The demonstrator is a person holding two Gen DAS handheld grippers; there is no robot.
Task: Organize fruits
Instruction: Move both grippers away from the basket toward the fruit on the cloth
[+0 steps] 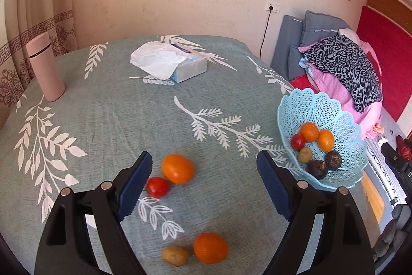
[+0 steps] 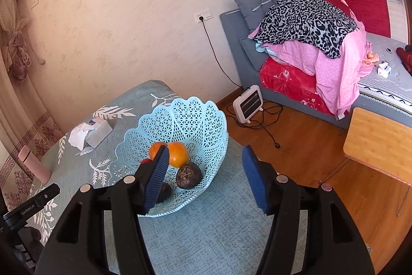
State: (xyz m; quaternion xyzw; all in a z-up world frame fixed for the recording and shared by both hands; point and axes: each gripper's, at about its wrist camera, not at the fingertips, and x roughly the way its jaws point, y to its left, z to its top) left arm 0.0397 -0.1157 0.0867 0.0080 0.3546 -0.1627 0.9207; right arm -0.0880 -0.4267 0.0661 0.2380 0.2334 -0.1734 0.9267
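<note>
Left wrist view, far left: a pink flask (image 1: 45, 66) stands upright on the green leaf-print tablecloth (image 1: 108, 115), and a tissue pack (image 1: 168, 61) lies in the upper middle. Down low, the left gripper (image 1: 204, 184) has its jaws spread wide with nothing between the pads. Its left finger (image 1: 135, 184) sits just beside a red tomato (image 1: 157, 186), which touches an orange (image 1: 177, 168) right of it. At the bottom centre, a small brown fruit (image 1: 175, 255) lies against another orange (image 1: 210, 248). At the right edge of the table, the blue lattice basket (image 1: 342, 110) holds two orange fruits, a red one, a brownish one and two dark ones.

Over to the right wrist view: the same basket (image 2: 180, 115) sits left of centre. The right gripper (image 2: 204, 179) is partly open, jaws apart and gripping nothing; its left finger (image 2: 155, 179) hangs in front of the basket's fruit, beside an orange fruit (image 2: 178, 154) and a dark fruit (image 2: 188, 175). The right finger (image 2: 253, 182) is clear of the basket, over the table's edge.
</note>
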